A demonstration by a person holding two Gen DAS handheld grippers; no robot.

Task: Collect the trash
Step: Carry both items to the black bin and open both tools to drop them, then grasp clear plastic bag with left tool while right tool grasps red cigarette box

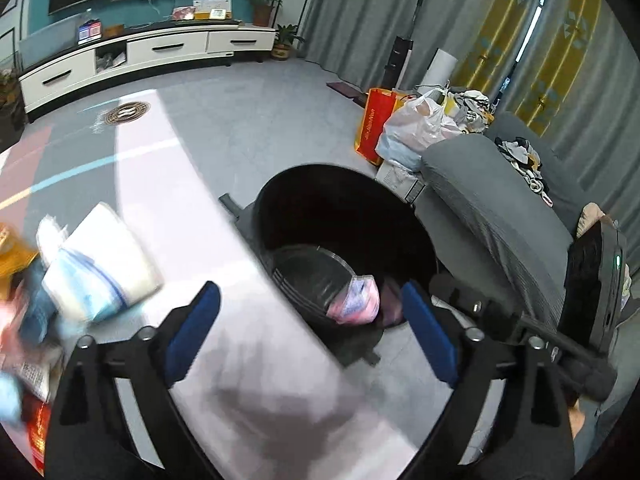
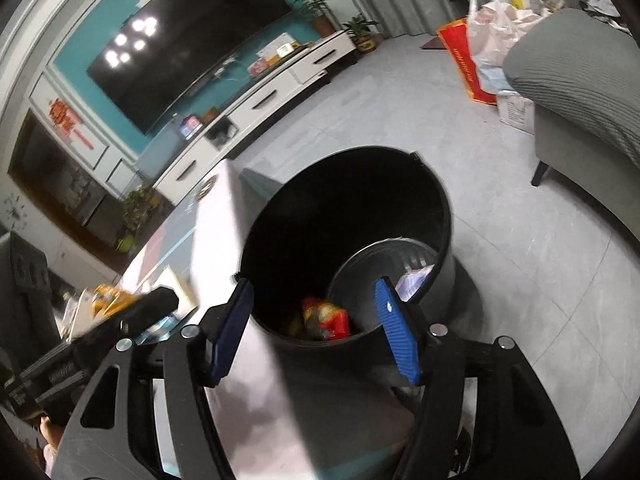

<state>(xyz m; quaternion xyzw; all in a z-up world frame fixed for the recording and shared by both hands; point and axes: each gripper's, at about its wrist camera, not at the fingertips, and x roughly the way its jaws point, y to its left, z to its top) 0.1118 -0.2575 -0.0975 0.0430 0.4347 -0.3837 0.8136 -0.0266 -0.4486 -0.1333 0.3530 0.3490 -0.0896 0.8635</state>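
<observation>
We held the left gripper (image 1: 312, 332) above the near edge of the pale table (image 1: 248, 360), with its jaws wide open and nothing between the blue pads (image 1: 196, 332). The right gripper (image 2: 316, 330) was also wide open and empty, and it hung over the same table edge, facing the black trash bin (image 2: 348, 208).

The bin (image 1: 344, 208) stood on the grey floor (image 1: 248, 112), just beside the long edge of the table. On its other side was the grey sofa (image 1: 492, 200), so the bin sat in a narrow gap between the two. Inside the bin we saw a round dark lid or plate (image 2: 372, 272) leaning against the wall, a red and yellow wrapper (image 2: 326, 318) at the bottom, and a pink and white packet (image 1: 356, 300).

More trash stayed on the table at the left: a white and blue pack (image 1: 100, 256), blurred, with some orange and red packets beside it near the table's left edge. We could not tell what they were.

Beyond the bin the floor was wide and free up to the white TV cabinet (image 1: 160, 48). Near the sofa end stood a red paper bag (image 1: 374, 124) and a white plastic bag (image 1: 416, 124), close together.
</observation>
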